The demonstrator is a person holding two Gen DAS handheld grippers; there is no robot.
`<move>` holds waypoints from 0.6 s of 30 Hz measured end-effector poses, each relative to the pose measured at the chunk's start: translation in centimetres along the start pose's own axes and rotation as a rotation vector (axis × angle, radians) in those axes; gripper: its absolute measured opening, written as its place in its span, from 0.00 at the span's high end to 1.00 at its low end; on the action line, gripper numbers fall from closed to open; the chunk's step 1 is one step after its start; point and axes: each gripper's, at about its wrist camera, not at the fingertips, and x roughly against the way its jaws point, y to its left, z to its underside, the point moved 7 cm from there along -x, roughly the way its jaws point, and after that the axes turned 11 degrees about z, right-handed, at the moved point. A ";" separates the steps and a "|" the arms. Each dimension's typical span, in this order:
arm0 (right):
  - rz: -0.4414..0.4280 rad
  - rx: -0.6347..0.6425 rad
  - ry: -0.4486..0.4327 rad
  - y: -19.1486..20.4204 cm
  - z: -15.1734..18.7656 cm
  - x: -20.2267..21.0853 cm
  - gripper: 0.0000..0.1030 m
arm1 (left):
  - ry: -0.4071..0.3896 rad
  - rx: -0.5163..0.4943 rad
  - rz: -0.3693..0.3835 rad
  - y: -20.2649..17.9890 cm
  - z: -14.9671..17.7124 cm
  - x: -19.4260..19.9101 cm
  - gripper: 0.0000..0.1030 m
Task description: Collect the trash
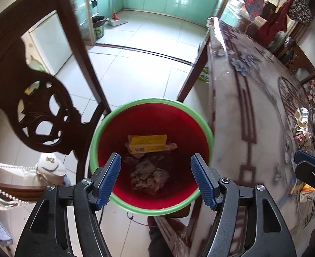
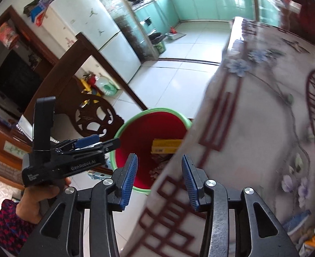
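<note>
Tiled kitchen floor beside table point(image 1: 253, 111) | bin point(image 1: 151, 102) below, yellow box point(image 1: 147, 142) inside | left tool point(image 1: 155, 178) wide open, empty | right tool point(image 2: 159, 180) part open, empty, over table edge | next: fetch wrappers point(image 1: 303, 128), release above bin centre.

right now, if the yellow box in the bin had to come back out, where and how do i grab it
Grip the yellow box across its narrow width, near the middle of its long side, coming straight down through the open top of the bin. It lies roughly flat on the crumpled paper, long edge across the view, and the red walls block any sideways approach.
</note>
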 end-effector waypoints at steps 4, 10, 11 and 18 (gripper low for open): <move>0.093 -0.061 -0.018 -5.0 1.7 2.1 0.60 | 0.006 -0.064 0.020 -2.8 -0.1 -0.5 0.33; 0.273 -0.231 -0.040 -15.2 4.8 6.8 0.58 | 0.020 -0.128 0.052 -7.4 0.4 -1.0 0.32; 0.316 -0.288 -0.058 -17.6 5.7 8.2 0.58 | 0.021 -0.139 0.061 -8.4 0.6 -1.1 0.32; 0.508 -0.701 -0.127 -29.5 11.5 15.1 0.41 | 0.061 -0.206 0.125 -15.4 1.7 -3.0 0.31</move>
